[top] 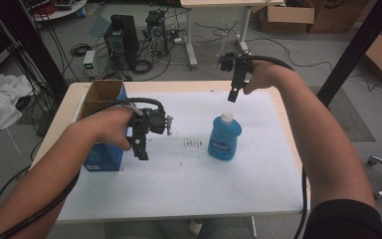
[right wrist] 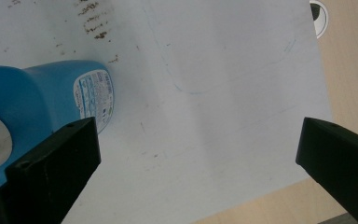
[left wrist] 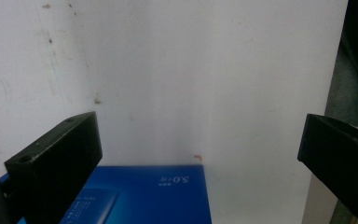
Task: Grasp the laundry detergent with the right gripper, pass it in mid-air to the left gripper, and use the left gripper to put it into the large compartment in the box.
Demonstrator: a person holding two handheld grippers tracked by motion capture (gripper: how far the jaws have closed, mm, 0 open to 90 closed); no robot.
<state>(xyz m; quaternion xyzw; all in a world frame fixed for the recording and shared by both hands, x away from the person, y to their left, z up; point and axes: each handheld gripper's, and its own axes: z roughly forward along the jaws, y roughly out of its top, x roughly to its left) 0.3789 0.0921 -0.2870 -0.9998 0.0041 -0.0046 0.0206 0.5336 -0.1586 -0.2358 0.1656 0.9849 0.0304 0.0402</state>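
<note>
White paper-covered table (top: 189, 184), glossy blue plastic bottle (top: 224, 138), open cardboard box (top: 101, 94)

1. We see even, soft indoor light from overhead in the high view; the white sheet (top: 189, 169) on the bench (top: 69, 99) is bright but not blown out.
2. Shadows are faint: a weak one lies beside the blue bottle (top: 224, 138), another under the box (top: 102, 129).
3. The high view is slightly soft and grainy, and straight edges bow near the frame borders.
4. In both gripper views, the near black tongs look blurred, and the sheet has a bluish cast.
</note>
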